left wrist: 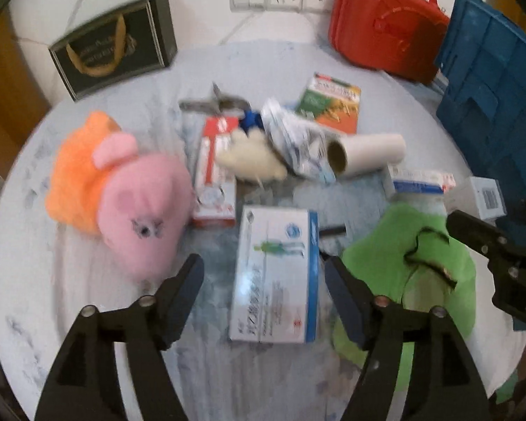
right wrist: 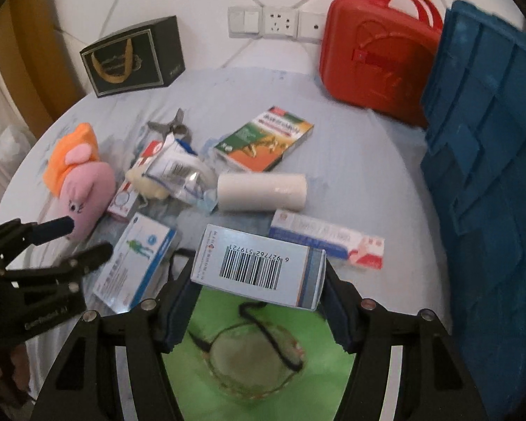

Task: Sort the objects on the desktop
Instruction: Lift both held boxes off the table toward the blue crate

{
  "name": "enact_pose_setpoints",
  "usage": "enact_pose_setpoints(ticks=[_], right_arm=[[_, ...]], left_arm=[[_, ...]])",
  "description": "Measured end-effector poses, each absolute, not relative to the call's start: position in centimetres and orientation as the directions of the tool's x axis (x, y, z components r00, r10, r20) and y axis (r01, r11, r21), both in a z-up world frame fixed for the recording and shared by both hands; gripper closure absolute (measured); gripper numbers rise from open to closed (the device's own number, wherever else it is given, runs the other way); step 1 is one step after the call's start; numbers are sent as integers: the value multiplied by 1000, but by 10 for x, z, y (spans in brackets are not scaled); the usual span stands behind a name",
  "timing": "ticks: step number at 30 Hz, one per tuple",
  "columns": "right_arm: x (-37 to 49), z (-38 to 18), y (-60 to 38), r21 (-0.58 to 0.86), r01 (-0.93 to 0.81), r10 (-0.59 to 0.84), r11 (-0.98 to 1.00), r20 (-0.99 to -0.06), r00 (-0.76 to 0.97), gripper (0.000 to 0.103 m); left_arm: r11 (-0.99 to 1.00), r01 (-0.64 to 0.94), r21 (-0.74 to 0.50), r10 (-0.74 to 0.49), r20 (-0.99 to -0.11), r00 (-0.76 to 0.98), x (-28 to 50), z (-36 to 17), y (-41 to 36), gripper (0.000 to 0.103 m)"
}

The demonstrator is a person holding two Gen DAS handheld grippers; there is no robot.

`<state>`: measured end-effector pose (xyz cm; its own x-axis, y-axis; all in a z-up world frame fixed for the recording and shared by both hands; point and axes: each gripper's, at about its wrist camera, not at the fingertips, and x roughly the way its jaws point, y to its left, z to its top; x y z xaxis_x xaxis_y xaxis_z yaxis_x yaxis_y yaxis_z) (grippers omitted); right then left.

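My right gripper (right wrist: 257,273) is shut on a small white box with a barcode (right wrist: 259,266) and holds it above a green plush toy (right wrist: 259,361). My left gripper (left wrist: 263,273) is open and empty, its fingers on either side of a white and blue medicine box (left wrist: 275,277) lying on the table. It also shows at the left of the right wrist view (right wrist: 87,238). The green plush (left wrist: 420,270) lies to its right. A pink and orange plush (left wrist: 122,193) lies to the left.
A red case (right wrist: 375,59) and a blue crate (right wrist: 484,147) stand at the back right, a dark gift box (right wrist: 133,56) at the back left. Scissors (left wrist: 214,101), a white roll (right wrist: 261,189), an orange-green box (right wrist: 266,140), a long box (right wrist: 326,242) and pouches litter the round table (right wrist: 350,161).
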<state>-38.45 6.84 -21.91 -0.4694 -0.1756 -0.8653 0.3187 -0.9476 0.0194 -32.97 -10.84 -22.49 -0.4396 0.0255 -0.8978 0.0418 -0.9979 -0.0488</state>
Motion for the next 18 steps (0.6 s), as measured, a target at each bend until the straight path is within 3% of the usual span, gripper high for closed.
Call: enact_pose_setpoints(ticks=[7,11,13,14,18], right_arm=[[-391,-248,56,30,348,-182,-937,-893,-412,39],[-399,-261,53,23,352,-168,-936,-907,-387,39],[-400,-268,52,22,354,-164,-935,-911,-377,39],[-400,-270,51,23,354,-164,-935,-913,-374,39],[-394,-269,46,8,367,-158,-930,-910,-382,39]], left_arm=[[-1000,19,-22,15,-949,-314,-344,-277,-97,31],[-999,46,-20,4,-950,-311,-350,-296,-102,18],[-999,43,-16,2,-948,-317,-351,-299,-102,20],[-999,47,-17,1,-944,-330,-350,-300,-103,32],[-999,50,-20,2,-938,-347,-344,-300,-103,32]])
